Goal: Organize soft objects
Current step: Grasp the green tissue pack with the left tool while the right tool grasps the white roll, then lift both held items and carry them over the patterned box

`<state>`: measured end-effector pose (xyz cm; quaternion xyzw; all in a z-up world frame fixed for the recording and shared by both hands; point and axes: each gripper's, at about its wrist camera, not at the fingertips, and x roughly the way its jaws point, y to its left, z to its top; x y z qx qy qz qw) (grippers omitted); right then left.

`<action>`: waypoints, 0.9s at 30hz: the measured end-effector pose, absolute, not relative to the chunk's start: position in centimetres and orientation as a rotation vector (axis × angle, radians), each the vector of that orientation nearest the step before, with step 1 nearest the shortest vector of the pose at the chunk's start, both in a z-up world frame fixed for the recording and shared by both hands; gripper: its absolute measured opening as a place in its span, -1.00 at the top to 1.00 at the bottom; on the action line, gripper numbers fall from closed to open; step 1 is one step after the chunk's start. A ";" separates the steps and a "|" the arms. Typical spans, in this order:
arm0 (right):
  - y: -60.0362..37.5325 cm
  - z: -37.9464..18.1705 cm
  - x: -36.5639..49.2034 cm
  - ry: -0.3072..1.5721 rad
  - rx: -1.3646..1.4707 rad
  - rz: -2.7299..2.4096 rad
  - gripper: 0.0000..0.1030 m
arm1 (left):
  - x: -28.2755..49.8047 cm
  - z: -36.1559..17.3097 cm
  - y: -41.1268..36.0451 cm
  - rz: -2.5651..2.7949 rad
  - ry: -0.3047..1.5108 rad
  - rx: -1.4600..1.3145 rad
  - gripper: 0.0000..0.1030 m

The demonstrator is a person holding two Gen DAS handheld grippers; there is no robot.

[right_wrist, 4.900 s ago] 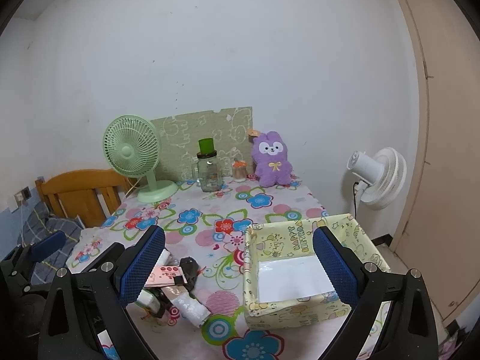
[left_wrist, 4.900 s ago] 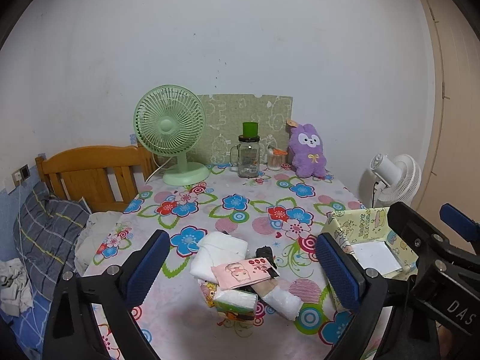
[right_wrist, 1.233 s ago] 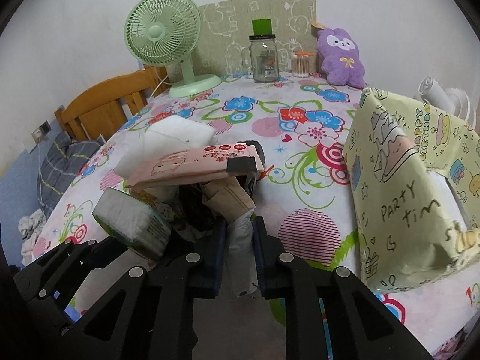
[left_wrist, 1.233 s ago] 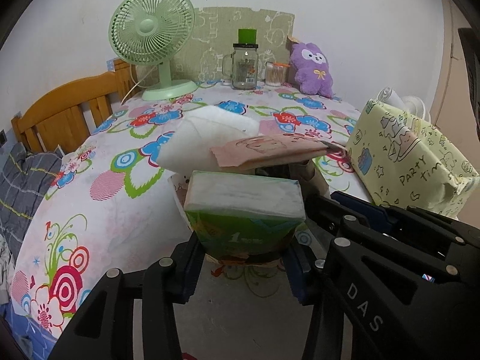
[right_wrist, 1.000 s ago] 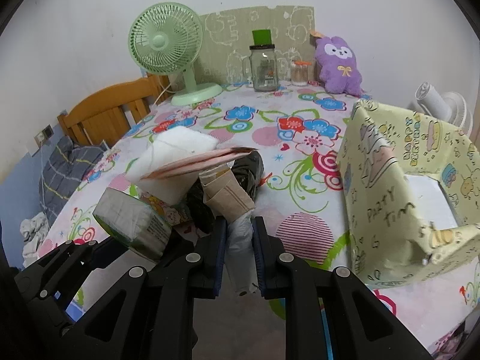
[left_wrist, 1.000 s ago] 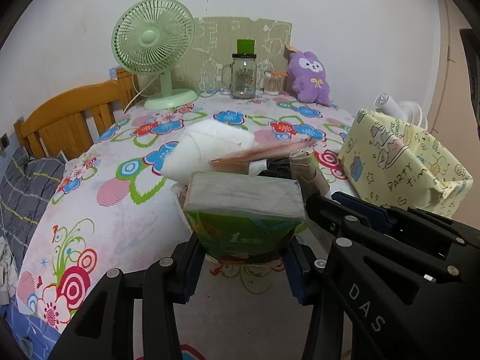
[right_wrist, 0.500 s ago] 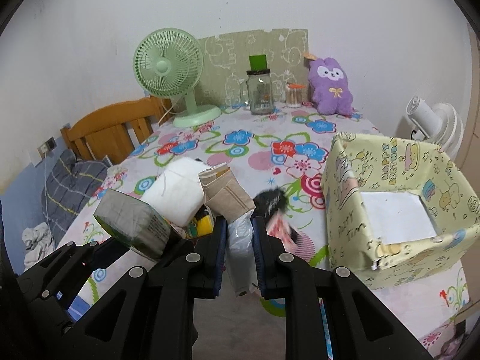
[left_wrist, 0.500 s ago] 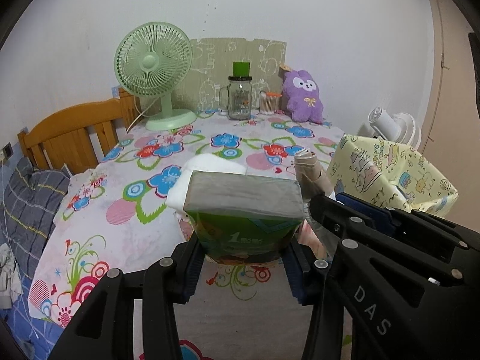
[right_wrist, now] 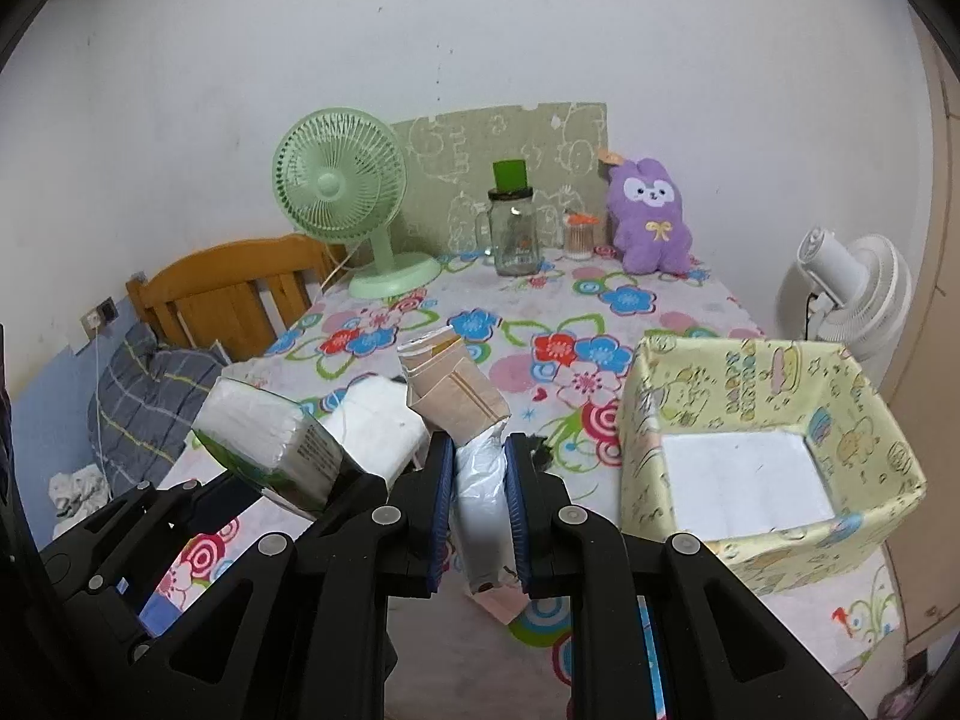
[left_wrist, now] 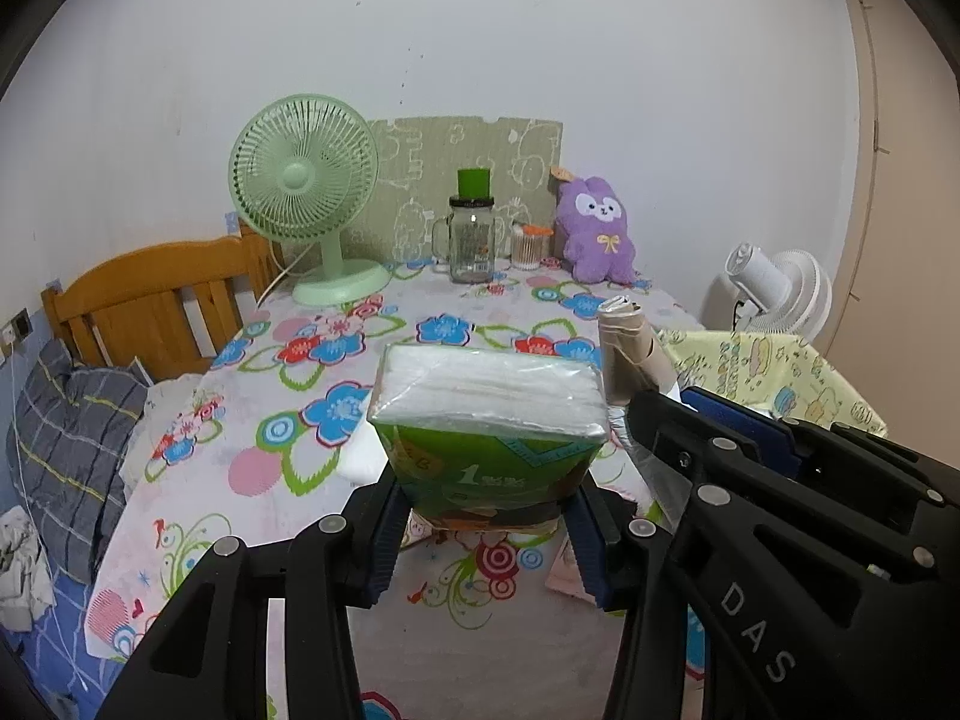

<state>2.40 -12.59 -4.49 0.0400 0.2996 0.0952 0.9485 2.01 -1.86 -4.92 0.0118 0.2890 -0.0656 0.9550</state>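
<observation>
My left gripper (left_wrist: 485, 531) is shut on a green pack of tissues (left_wrist: 489, 432), held clear above the flowered tablecloth (left_wrist: 288, 396). My right gripper (right_wrist: 478, 498) is shut on a clear plastic-wrapped pack with a brown paper end (right_wrist: 453, 396), also lifted off the table. The green pack (right_wrist: 270, 438) shows at the left of the right wrist view. A white soft pack (right_wrist: 378, 426) and a pink pack (right_wrist: 498, 603) lie on the cloth below. An open yellow patterned box (right_wrist: 774, 360) stands to the right, with only a white sheet inside.
At the table's far end stand a green fan (left_wrist: 306, 180), a glass jar with a green lid (left_wrist: 472, 234), a small cup of sticks (left_wrist: 530, 243) and a purple plush (left_wrist: 597, 228). A wooden headboard (left_wrist: 150, 300) and grey pillow are left; a white fan (right_wrist: 852, 282) is right.
Both grippers have risen with their packs, so the table looks lower and farther. The pink pack that lay on top of the pile has slid off onto the cloth.
</observation>
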 end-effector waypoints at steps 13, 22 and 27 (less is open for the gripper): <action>-13.3 -1.5 2.3 0.575 0.079 0.183 0.60 | 2.0 -2.3 -2.5 -0.130 0.553 0.029 0.04; -13.7 -0.7 2.7 0.567 0.081 0.178 0.60 | 2.5 -1.6 -2.8 -0.132 0.547 0.028 0.04; -14.3 -0.5 3.0 0.561 0.078 0.173 0.60 | 2.9 -1.3 -3.6 -0.136 0.541 0.026 0.04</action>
